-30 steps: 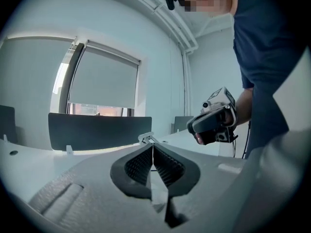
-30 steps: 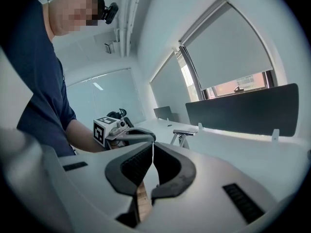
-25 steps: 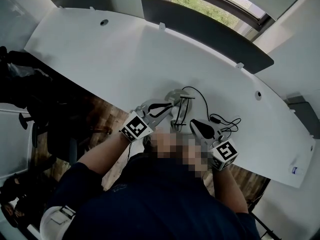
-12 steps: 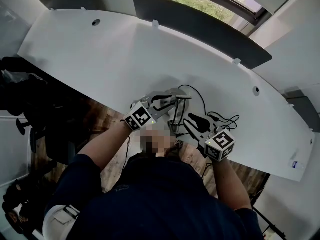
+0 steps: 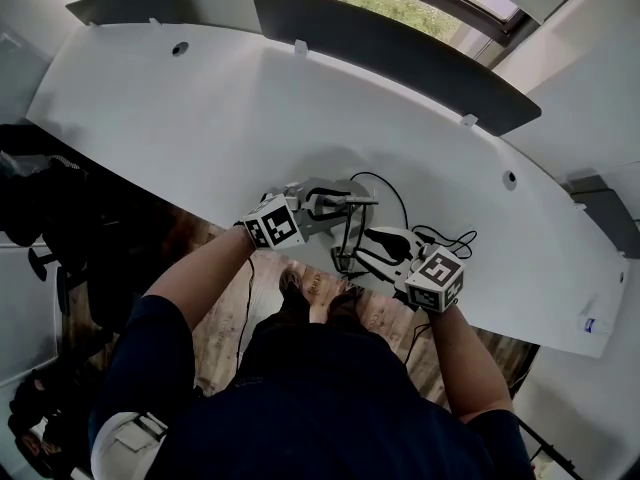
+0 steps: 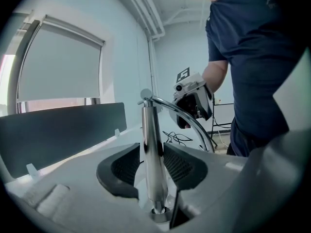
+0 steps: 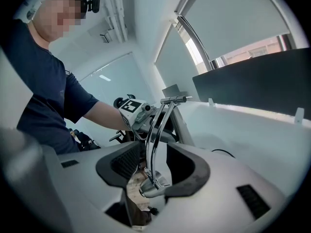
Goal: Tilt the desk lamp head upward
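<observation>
The chrome desk lamp [image 5: 350,213] stands near the front edge of the white desk [image 5: 200,118]. My left gripper [image 5: 322,206] reaches it from the left and my right gripper [image 5: 368,251] from the right. In the left gripper view the lamp's upright post [image 6: 149,144] stands between the pads of the left gripper [image 6: 153,155], with a gap on each side. In the right gripper view the small conical lamp head [image 7: 154,188] and its curved double-rod arm [image 7: 156,130] lie between the spread pads of the right gripper [image 7: 154,165]. Both grippers' jaws have just been opening.
A black cable [image 5: 440,238] coils on the desk right of the lamp. Dark partition panels [image 5: 400,58] run along the desk's far edge, with a window behind. The person's shoes rest on the wooden floor [image 5: 300,303] below the desk's curved front edge.
Both grippers were closed on the lamp's chrome parts and now have their jaws spread apart around them. Both hands have sunk a little toward the desk's front edge.
</observation>
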Demonstrator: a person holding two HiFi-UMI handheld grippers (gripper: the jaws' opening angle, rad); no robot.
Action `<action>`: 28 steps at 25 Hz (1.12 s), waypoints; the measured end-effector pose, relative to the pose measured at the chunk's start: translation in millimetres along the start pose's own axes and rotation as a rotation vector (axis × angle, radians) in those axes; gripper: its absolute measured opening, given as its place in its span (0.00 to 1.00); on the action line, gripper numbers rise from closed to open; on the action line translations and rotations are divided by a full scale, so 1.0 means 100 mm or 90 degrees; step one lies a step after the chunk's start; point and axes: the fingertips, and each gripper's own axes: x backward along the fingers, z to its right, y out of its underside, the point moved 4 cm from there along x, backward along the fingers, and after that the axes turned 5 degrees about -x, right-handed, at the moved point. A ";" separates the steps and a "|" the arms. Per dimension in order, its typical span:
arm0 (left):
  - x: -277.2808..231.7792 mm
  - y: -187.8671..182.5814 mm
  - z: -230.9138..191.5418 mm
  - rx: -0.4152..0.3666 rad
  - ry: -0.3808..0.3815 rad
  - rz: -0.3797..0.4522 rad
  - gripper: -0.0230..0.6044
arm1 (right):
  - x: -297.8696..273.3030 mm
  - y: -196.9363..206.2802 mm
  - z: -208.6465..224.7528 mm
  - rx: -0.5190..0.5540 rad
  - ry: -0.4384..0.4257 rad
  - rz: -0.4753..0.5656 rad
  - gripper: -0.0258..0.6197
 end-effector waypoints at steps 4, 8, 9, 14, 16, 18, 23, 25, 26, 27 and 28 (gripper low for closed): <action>-0.04 -0.04 0.00 -0.019 0.032 0.012 0.26 | -0.11 0.05 0.00 0.004 -0.049 -0.032 0.31; -0.08 -0.05 -0.02 -0.031 0.068 0.021 0.26 | -0.20 0.05 -0.01 0.027 -0.106 -0.055 0.29; -0.08 -0.04 -0.03 -0.031 0.078 0.023 0.26 | -0.22 0.06 -0.01 0.032 -0.119 -0.060 0.28; -0.10 -0.04 -0.05 -0.034 0.120 0.025 0.26 | -0.35 0.11 -0.01 0.031 -0.181 -0.076 0.25; -0.11 -0.04 -0.05 -0.034 0.124 0.032 0.26 | -0.40 0.12 -0.04 0.027 -0.198 -0.077 0.23; -0.12 -0.03 -0.05 -0.026 0.124 0.035 0.26 | -0.44 0.13 -0.07 0.024 -0.209 -0.076 0.20; -0.11 -0.05 -0.04 -0.013 0.113 0.049 0.26 | -0.50 0.16 -0.06 0.016 -0.215 -0.056 0.10; -0.10 -0.03 -0.03 -0.006 0.104 0.055 0.26 | -0.51 0.16 -0.07 0.006 -0.216 -0.056 0.10; -0.10 -0.02 -0.03 -0.002 0.102 0.057 0.26 | -0.51 0.16 -0.06 0.000 -0.216 -0.061 0.10; -0.10 -0.02 -0.03 -0.001 0.103 0.059 0.25 | -0.51 0.16 -0.06 -0.005 -0.217 -0.069 0.10; -0.11 -0.02 -0.03 -0.002 0.106 0.059 0.25 | -0.50 0.15 -0.07 -0.009 -0.220 -0.081 0.10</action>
